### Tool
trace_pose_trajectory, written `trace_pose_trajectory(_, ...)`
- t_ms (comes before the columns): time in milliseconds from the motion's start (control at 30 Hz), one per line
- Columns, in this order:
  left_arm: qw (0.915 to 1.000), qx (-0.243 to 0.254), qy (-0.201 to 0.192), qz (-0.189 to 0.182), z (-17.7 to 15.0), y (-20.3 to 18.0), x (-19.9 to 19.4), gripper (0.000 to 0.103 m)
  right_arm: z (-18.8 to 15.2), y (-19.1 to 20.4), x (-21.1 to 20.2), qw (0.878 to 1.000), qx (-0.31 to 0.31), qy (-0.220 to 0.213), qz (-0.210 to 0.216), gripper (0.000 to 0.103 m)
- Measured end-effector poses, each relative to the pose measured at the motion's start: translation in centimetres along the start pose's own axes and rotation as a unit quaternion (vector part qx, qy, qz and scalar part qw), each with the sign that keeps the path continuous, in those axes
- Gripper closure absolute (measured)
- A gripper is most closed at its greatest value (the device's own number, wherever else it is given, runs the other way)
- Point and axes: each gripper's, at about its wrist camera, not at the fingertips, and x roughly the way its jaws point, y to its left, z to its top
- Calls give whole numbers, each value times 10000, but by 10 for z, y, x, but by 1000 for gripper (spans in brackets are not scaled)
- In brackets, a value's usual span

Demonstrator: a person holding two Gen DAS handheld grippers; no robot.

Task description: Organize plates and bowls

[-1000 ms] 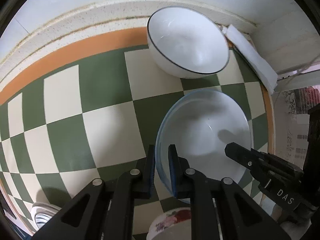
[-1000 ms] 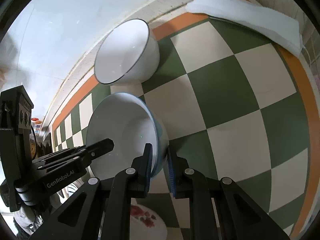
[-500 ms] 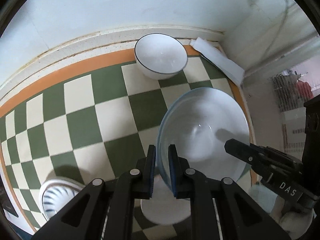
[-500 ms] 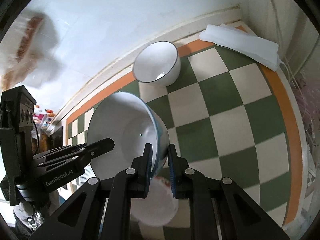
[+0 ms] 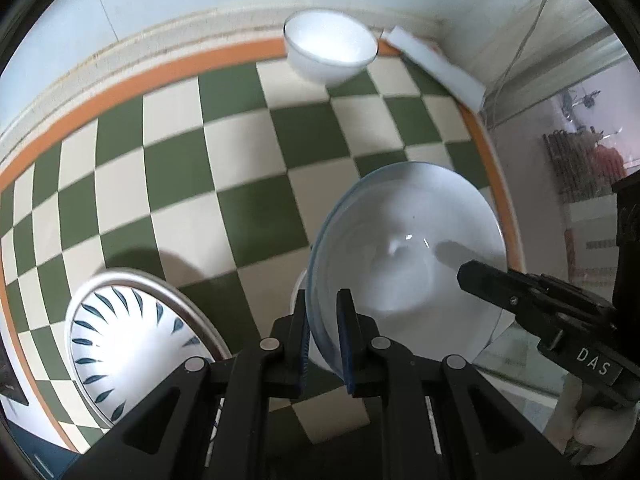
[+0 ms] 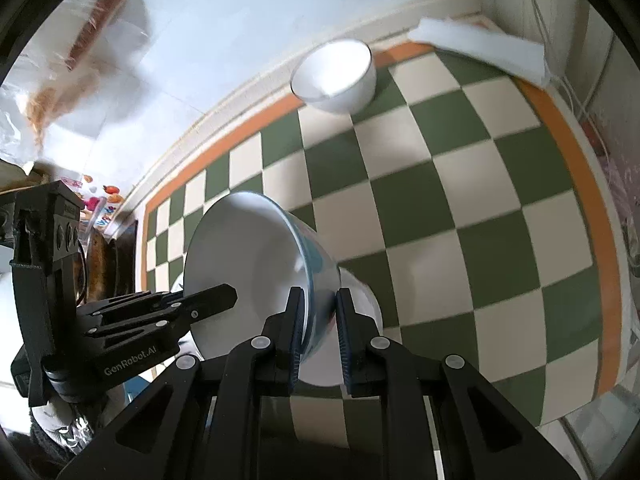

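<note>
A blue-rimmed bowl with a white inside is held in the air by both grippers. My left gripper is shut on its left rim. My right gripper is shut on its right rim; the bowl also shows in the right wrist view. A white bowl with a dark rim stands far off by the wall, also in the right wrist view. A plate with blue leaf marks lies at the lower left. A white dish sits under the held bowl.
The table has a green and cream checked cloth with an orange border. A folded white cloth lies in the far right corner by the wall. A cable hangs at the right. The table edge is at right.
Both grippers have lifted the blue-rimmed bowl higher and pulled it back from the wall. The far white bowl looks smaller, and the leaf-marked plate has come into view.
</note>
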Motion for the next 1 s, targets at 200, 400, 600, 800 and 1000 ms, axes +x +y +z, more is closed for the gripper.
trace_pose_trajectory(200,9994,60,293,156,-9,1,29,92,-14,-11,26,9996,51,265,-130,85)
trace_pose_trajectory(400,9981,194,452,371,-11,-2,45,92,-22,-21,40,9989,144,429,-122,85)
trace_pose_trajectory(600,9961,368,514,610,-10,-8,52,92,-24,-23,49,9981,139,569,-204,86)
trace_pose_trajectory(800,9944,474,557,761,-11,-11,57,92,-27,-26,50,9978,204,594,-212,86)
trace_pose_trajectory(1000,9938,494,613,787,-11,-11,62,92,-24,-25,50,9977,159,620,-242,86)
